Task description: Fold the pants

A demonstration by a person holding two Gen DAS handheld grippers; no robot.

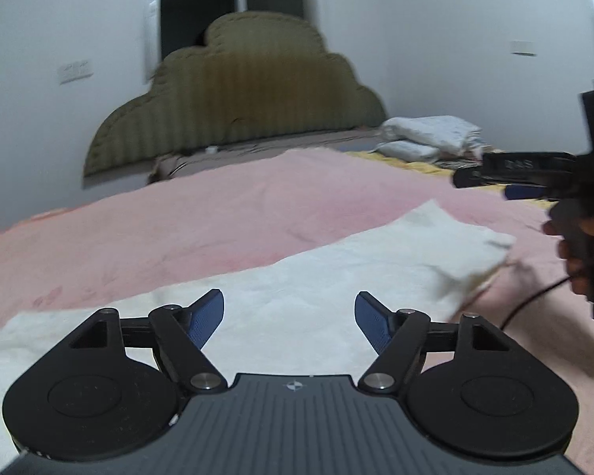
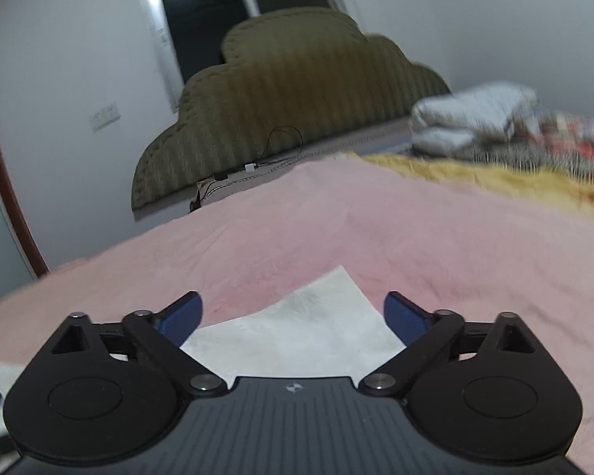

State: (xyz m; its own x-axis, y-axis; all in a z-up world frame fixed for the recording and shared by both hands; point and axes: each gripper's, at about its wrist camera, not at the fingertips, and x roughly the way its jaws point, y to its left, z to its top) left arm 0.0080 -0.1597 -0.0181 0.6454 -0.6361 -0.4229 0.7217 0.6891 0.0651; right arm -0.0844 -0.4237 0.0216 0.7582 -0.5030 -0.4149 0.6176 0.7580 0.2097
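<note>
Fingers (image 1: 212, 318) of both grippers spread wide, empty — white pants (image 1: 297, 277) flat on pink blanket (image 1: 178, 217).

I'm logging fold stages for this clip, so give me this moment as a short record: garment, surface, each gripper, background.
garment: white pants lying flat, one end slightly lifted and blurred
surface: pink blanket on a bed
left gripper: open, above the pants, nothing between its fingers
right gripper: open, over a corner of the pants, holding nothing
background: olive headboard; folded grey bedding at the far side
</note>
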